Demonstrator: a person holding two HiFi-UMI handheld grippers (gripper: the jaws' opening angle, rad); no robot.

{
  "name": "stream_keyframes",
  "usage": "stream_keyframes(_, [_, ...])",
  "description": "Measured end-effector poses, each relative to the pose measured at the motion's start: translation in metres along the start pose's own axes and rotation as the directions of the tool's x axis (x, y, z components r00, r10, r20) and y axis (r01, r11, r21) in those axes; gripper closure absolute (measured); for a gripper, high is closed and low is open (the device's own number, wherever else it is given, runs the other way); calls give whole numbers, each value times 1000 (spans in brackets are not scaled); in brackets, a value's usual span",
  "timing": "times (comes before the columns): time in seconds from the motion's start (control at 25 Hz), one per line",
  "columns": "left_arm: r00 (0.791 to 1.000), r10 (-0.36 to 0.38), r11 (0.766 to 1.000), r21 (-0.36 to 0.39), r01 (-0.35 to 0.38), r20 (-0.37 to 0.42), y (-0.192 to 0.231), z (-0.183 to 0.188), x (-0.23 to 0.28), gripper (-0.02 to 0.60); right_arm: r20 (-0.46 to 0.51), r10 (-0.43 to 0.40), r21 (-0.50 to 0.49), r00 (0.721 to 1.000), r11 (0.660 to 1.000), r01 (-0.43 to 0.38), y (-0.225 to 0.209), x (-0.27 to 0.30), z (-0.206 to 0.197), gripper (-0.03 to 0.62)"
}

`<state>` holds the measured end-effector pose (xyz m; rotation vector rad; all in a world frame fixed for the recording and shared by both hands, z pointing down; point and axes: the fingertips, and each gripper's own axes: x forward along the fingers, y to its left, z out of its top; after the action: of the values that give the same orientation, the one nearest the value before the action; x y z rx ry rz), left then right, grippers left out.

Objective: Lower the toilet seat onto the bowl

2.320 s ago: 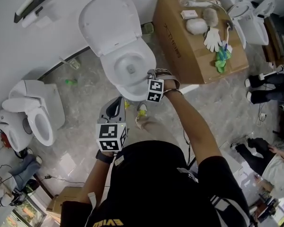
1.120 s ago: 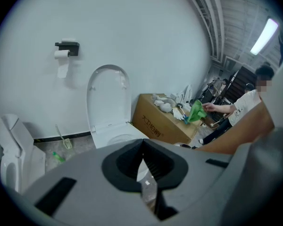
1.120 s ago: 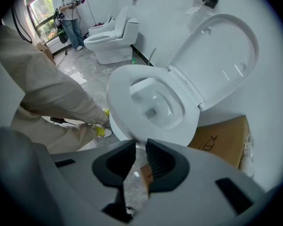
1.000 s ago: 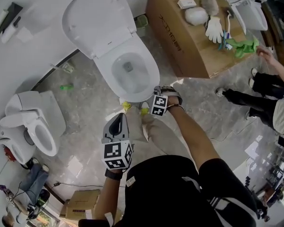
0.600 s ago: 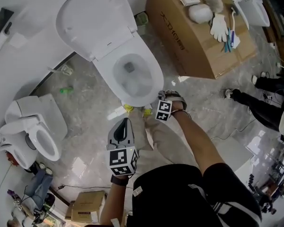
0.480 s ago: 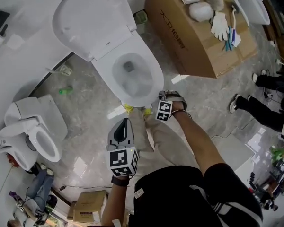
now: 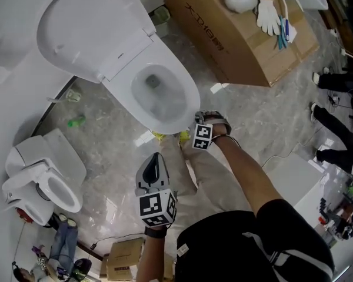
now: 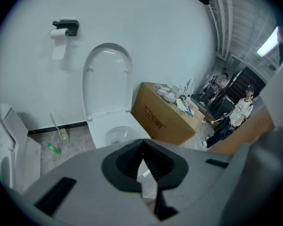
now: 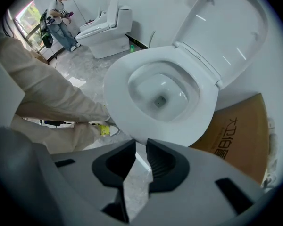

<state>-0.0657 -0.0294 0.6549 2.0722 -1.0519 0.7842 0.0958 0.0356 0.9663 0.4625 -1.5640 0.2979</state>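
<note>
We judge the job not yet begun. The toilet seat (image 7: 85, 25) stands raised at the far left, leaning back toward the wall, and the bowl (image 7: 167, 113) lies uncovered below it. We cannot separate seat from lid in that raised oval. Neither of our 2 grippers touches it.

The left gripper (image 7: 155, 160) hangs near us over the floor, well apart from the toilet, its jaws clenched tight on nothing. The right gripper (image 7: 207, 116) sits just beside the bowl's near rim. Its jaws are a narrow slit apart with only floor showing between them, so it grasps nothing.

All the work is left, as we read it: reach past the bowl to the raised seat, catch its edge, and bring it down onto the rim.

Only the head view shows both grippers at once, plus the top of the cardboard box (image 7: 241, 34) on the right with a glove (image 7: 265, 7) on it. Only the left gripper view shows the paper-roll holder (image 8: 65, 26) on the wall left of the seat. Only the right gripper view shows the slit between its own jaws.
</note>
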Motion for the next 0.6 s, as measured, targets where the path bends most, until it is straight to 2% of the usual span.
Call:
stream_keyframes(0.16, [1000, 7, 1000, 5, -7, -10, 4, -4, 9, 569, 1, -3, 19, 1000, 1000, 3, 1, 13, -2, 523])
stream_keyframes(0.48, [998, 11, 1000, -13, -12, -57, 6, -22, 17, 569, -11, 46, 58, 999, 997, -45, 9, 34, -5, 514])
stream_keyframes(0.6, [998, 17, 1000, -18, -18, -64, 8, -27, 16, 569, -37, 102, 54, 994, 993, -100, 18, 42, -6, 442])
